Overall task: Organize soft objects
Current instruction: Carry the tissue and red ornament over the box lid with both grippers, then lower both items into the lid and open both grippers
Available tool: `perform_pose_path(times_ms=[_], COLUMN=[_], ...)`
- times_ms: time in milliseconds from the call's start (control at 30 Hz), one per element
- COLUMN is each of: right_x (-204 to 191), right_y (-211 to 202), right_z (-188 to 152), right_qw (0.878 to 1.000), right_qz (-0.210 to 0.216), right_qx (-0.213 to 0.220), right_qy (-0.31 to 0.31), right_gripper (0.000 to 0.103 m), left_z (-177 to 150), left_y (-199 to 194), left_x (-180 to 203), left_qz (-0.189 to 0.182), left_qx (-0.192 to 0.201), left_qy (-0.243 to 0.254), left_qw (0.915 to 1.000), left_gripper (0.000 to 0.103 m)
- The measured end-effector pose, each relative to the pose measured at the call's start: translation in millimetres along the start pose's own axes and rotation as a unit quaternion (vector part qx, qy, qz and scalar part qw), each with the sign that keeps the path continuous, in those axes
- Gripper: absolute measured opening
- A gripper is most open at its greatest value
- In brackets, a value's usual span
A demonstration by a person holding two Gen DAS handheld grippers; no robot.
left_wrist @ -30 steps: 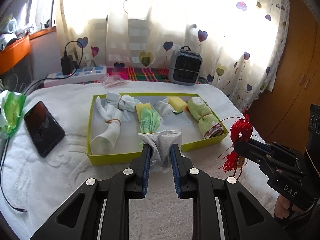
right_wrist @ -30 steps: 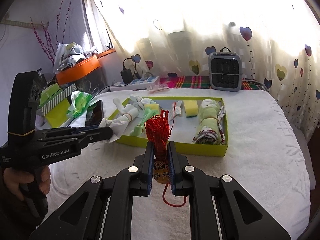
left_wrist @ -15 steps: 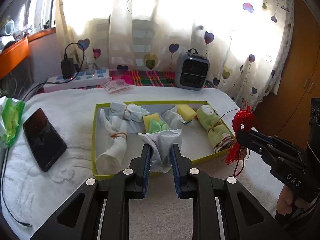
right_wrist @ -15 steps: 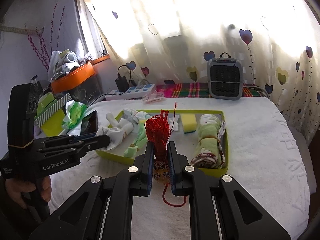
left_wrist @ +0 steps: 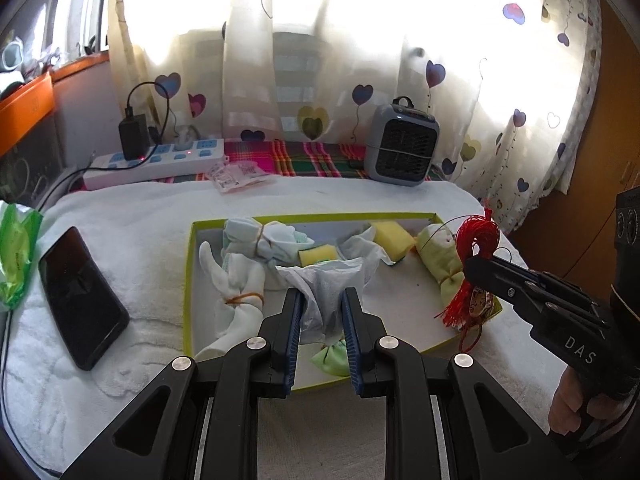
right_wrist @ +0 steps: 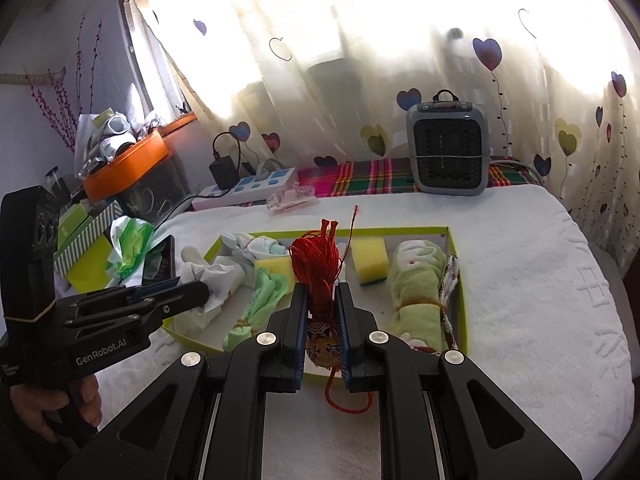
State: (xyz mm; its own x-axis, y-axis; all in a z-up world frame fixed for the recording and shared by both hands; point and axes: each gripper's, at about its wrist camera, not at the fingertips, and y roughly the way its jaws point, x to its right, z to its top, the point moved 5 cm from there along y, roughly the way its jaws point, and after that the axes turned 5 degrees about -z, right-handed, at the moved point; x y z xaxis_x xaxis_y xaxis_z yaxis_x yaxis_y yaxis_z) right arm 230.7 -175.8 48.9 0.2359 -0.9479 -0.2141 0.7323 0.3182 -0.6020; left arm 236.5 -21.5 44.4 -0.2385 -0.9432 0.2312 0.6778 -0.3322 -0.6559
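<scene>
Here, the left gripper (left_wrist: 322, 320) clamps a crumpled white cloth (left_wrist: 326, 284); the right gripper (right_wrist: 322, 320) pinches a red tasselled charm (right_wrist: 318, 280). Both hover over the shallow yellow-green cardboard tray (left_wrist: 188, 280), apparently ready to lower and release.

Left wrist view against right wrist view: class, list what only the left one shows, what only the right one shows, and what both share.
Only the left wrist view: the wooden cupboard and the phone's full screen.

Only the right wrist view: the orange shelf, pink twigs and striped box.

Both: the yellow tray, sponges, heater, power strip, the left gripper shut on a white cloth, and the right gripper shut on a red tassel.
</scene>
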Motion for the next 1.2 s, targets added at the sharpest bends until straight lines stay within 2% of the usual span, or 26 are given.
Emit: perform_pose_path(times_ms=[433,767,1200], right_x=[8,9,10], right_y=[36,57,66], right_z=[11,2,-4], right_qw=[0.999,0.999,0.998], right_qz=[-0.002,-0.009,-0.036], right_qx=[-0.018,-0.045,-0.051], right_qy=[0.029,0.023,0.002], right_gripper=[0.014,0.014,0.014], left_z=[5,1,-4], left_y=[25,37,46], left_x=[-4,-6,-8], left_qz=[0.004,0.002,-0.001], left_qx=[-0.014,-0.024,-0.037], left_qy=[0.001,-0.002,-0.006], left_qw=[0.9999,0.9997,0.9993], left_gripper=[0.019,0.019,0.019])
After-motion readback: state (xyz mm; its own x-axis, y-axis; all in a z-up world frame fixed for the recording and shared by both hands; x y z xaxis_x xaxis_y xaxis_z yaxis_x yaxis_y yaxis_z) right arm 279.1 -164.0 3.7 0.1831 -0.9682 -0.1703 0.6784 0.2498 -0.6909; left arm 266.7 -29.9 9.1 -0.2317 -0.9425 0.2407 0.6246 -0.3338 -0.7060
